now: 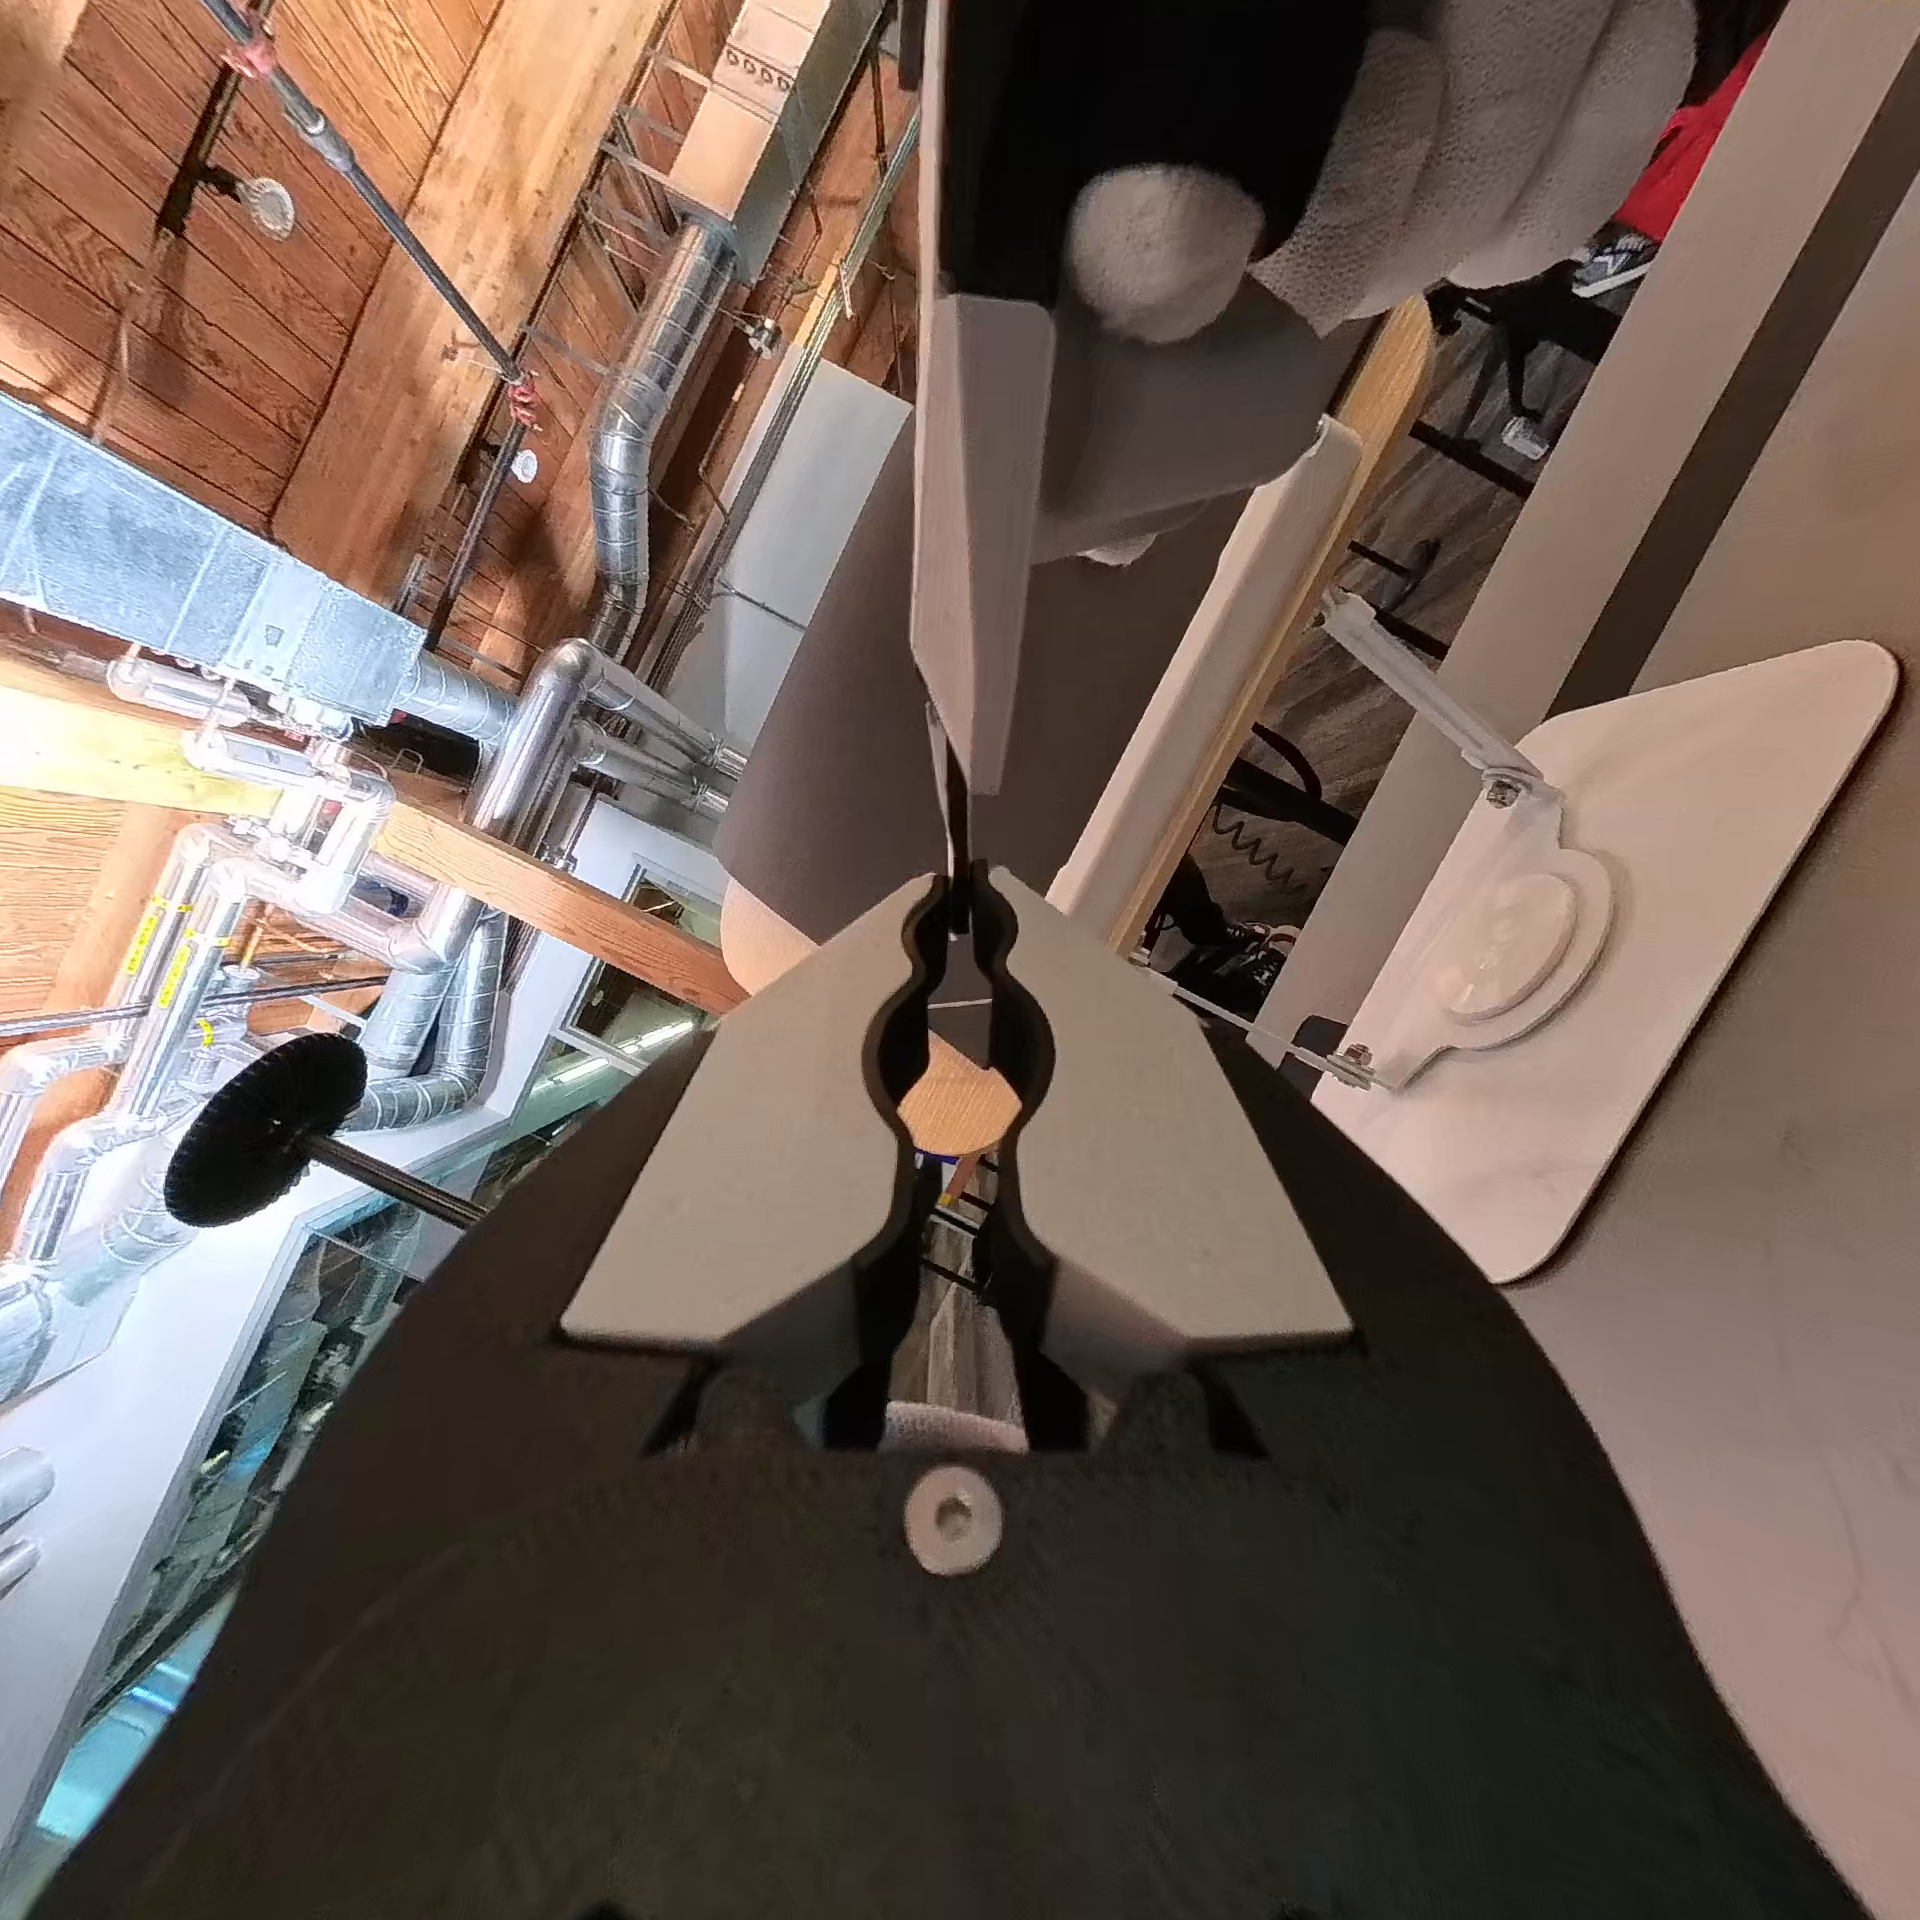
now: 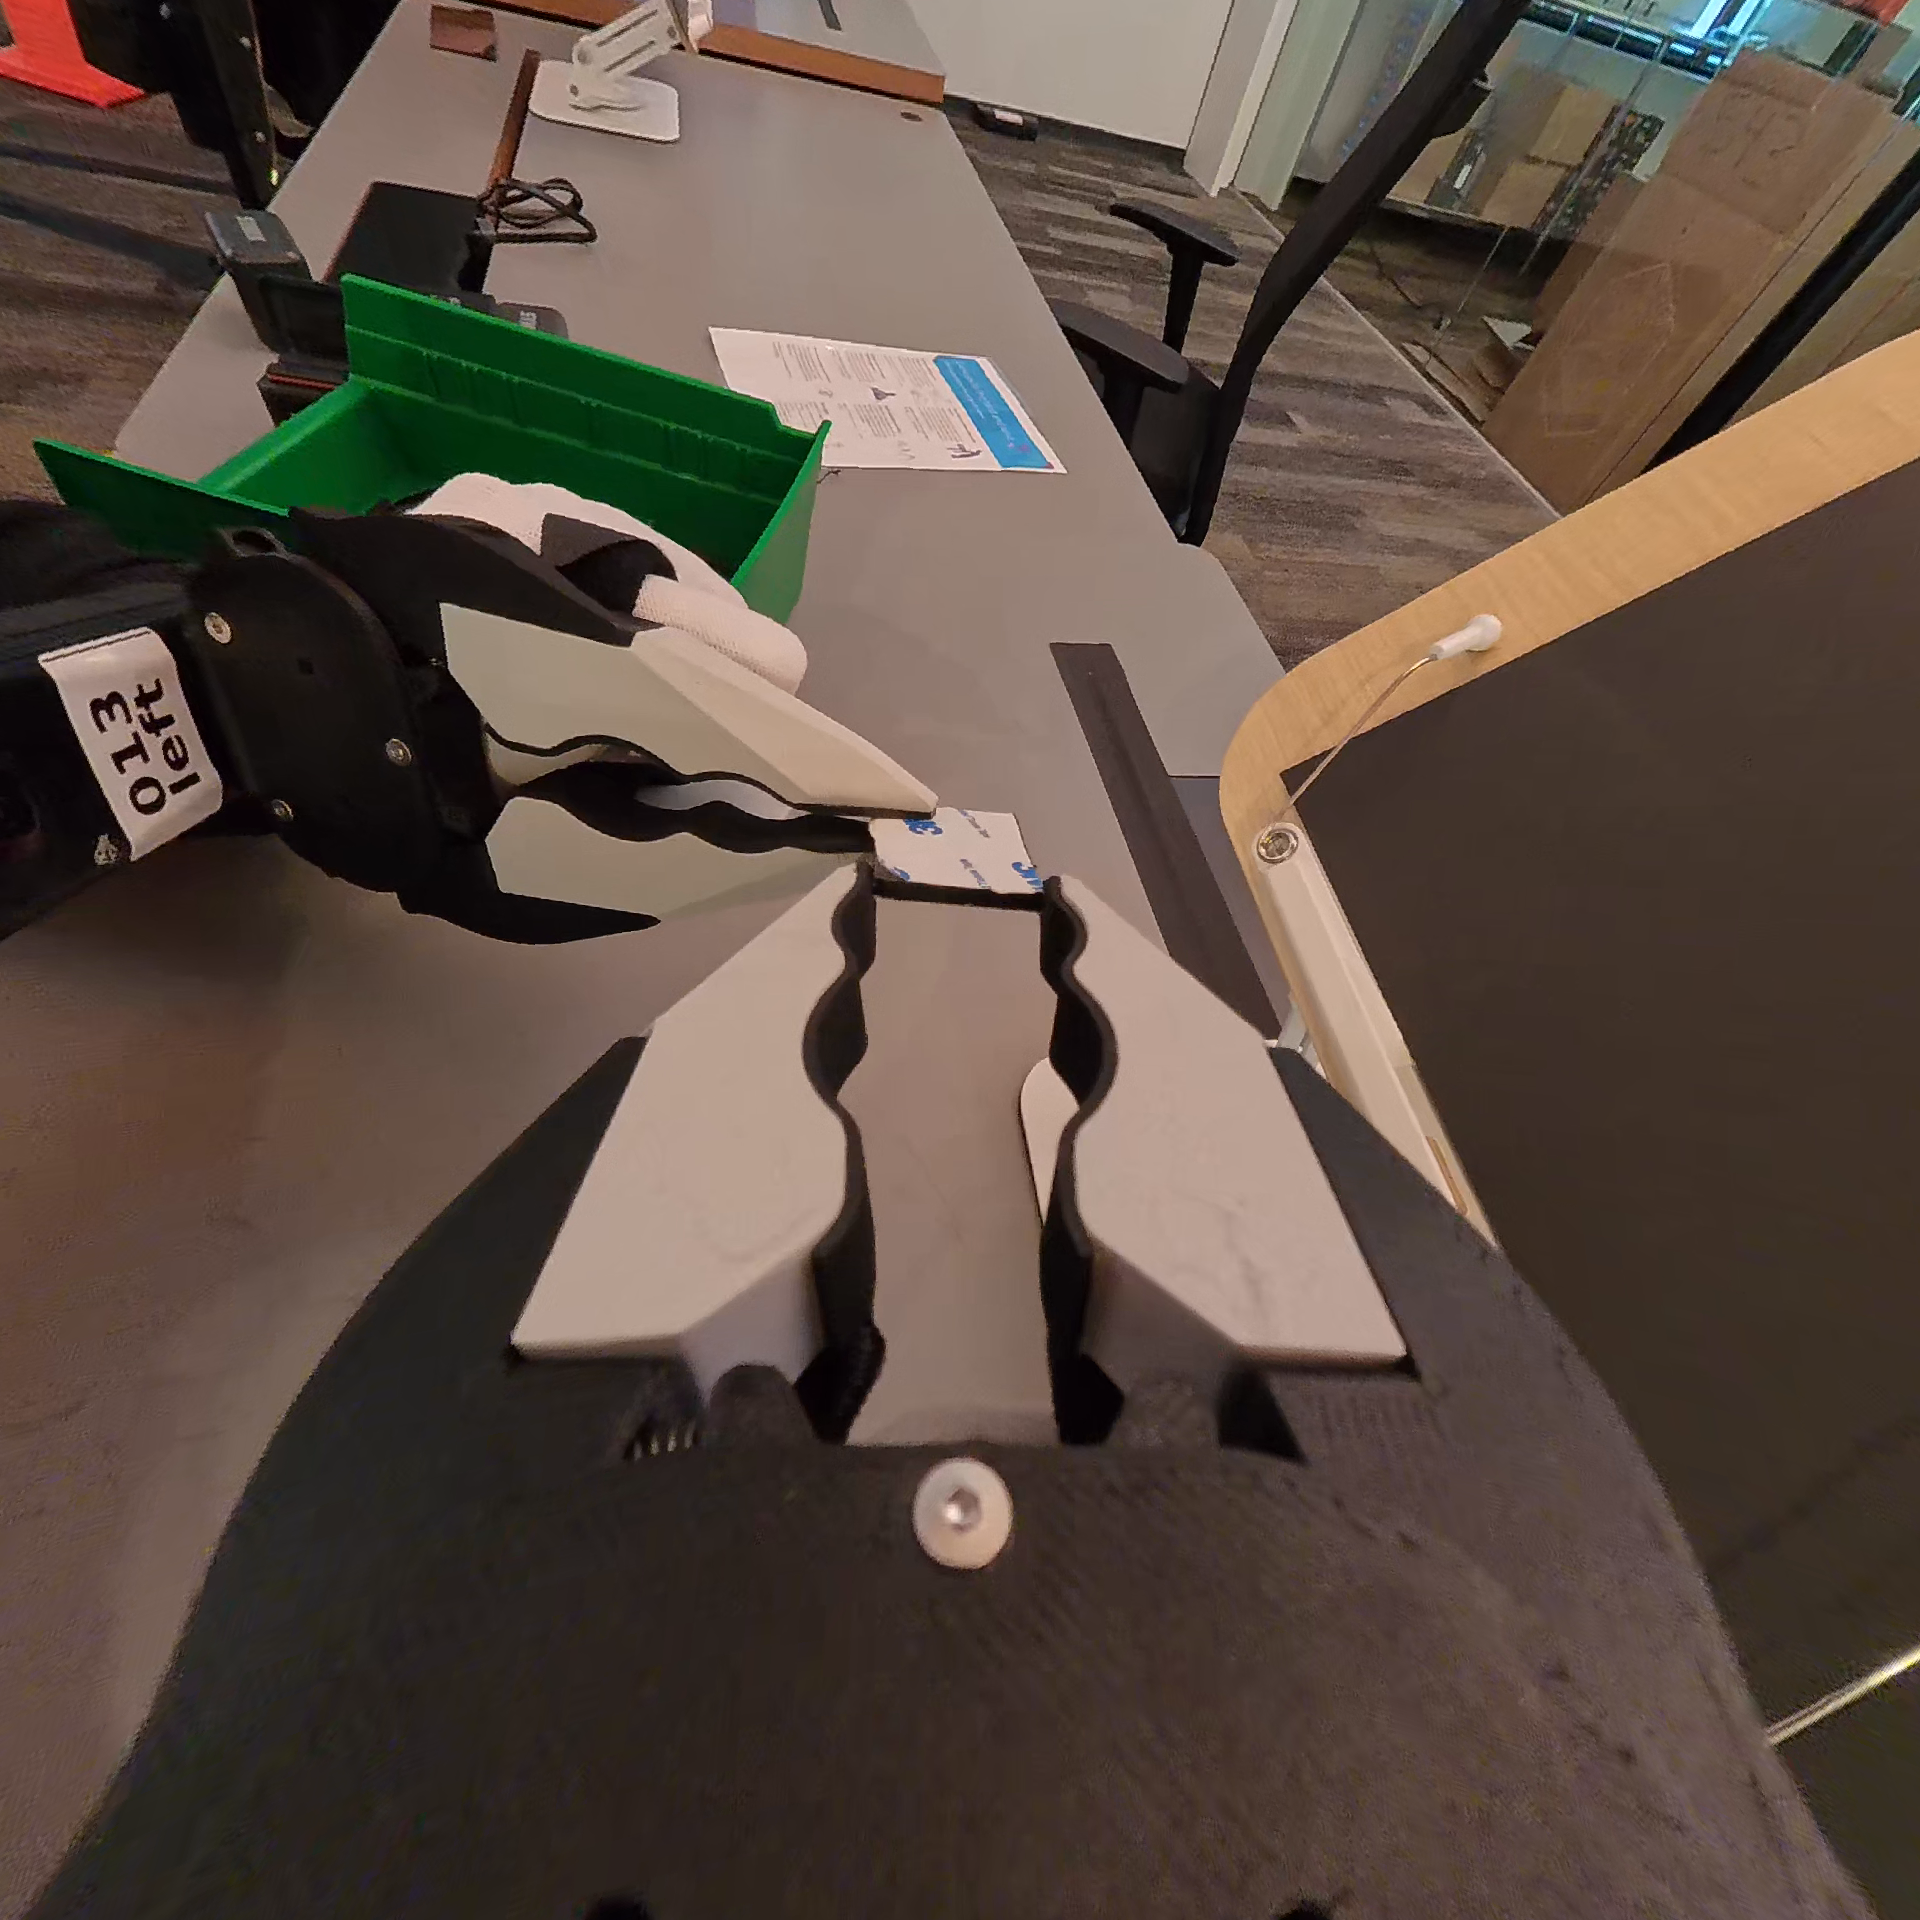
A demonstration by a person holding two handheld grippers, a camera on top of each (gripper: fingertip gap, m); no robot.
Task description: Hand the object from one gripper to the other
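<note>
Right wrist view: both grippers are meeting at the pad; left gripper is pinching its corner, right gripper spread, seemingly just letting go. Next, right backs away.

This is an open-plan office in a converted industrial building. A long grey tabletop runs down the room, with a black swivel chair drawn up to it, a white monitor-arm base, a printed sheet of paper and a coiled black cable. A dark divider panel with a pale wooden edge stands beside it. The floor is grey patterned carpet. Overhead are wooden ceiling planks, silver air ducts and a sprinkler pipe.
</note>
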